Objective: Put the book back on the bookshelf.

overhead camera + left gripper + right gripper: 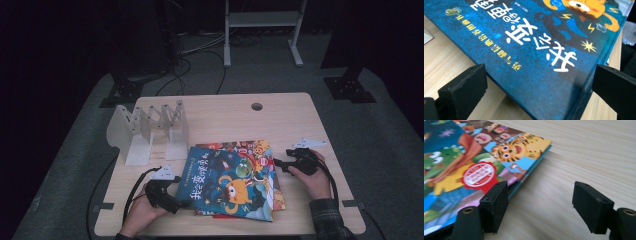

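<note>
A stack of picture books lies on the wooden table (290,120). On top is a blue book (225,182) with an orange monster on its cover. My left gripper (181,202) is at its near left corner. In the left gripper view the blue book (536,50) has that corner between the wide jaws of the left gripper (539,82), and the pads are not pressing it. My right gripper (279,163) sits at the stack's right edge. The right gripper (541,200) has its jaws apart over bare wood, one jaw beside the tiger-cover book (506,152).
A white folding book rack (150,130) stands at the table's back left. A cable hole (257,106) is in the table near the far edge. Bare wood lies right of the stack and behind it. Stand legs and cables sit on the floor beyond the table.
</note>
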The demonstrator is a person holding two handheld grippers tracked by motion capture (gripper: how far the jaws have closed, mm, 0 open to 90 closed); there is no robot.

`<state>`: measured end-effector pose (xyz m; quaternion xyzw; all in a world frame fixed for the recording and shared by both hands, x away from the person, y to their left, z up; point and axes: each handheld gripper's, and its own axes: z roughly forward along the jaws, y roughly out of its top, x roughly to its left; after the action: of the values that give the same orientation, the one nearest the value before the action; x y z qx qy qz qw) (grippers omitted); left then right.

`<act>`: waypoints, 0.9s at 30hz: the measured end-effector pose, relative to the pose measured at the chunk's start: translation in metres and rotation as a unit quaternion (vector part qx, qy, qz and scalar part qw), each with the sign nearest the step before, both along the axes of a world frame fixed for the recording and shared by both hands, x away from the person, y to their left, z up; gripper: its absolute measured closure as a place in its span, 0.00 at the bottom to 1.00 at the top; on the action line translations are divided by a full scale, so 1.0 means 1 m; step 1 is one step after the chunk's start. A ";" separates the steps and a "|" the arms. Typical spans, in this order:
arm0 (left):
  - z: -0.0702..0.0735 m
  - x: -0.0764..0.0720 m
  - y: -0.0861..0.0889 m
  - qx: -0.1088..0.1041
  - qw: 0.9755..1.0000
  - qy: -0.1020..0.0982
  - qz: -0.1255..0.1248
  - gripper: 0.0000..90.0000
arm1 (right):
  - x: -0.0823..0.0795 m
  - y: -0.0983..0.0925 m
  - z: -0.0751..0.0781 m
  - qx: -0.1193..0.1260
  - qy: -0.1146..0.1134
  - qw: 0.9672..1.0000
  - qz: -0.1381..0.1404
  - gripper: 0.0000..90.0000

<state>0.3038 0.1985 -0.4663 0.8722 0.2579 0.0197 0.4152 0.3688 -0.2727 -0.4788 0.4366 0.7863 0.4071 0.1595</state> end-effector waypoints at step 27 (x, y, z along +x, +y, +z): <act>0.005 0.020 0.025 -0.005 0.998 -0.024 0.054 0.00 | -0.010 0.052 0.009 -0.002 0.000 0.998 0.070 0.27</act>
<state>0.3237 0.2233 -0.4609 0.8544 0.2944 0.0611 0.4238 0.3591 -0.2208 -0.4700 0.3802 0.8156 0.4157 0.1321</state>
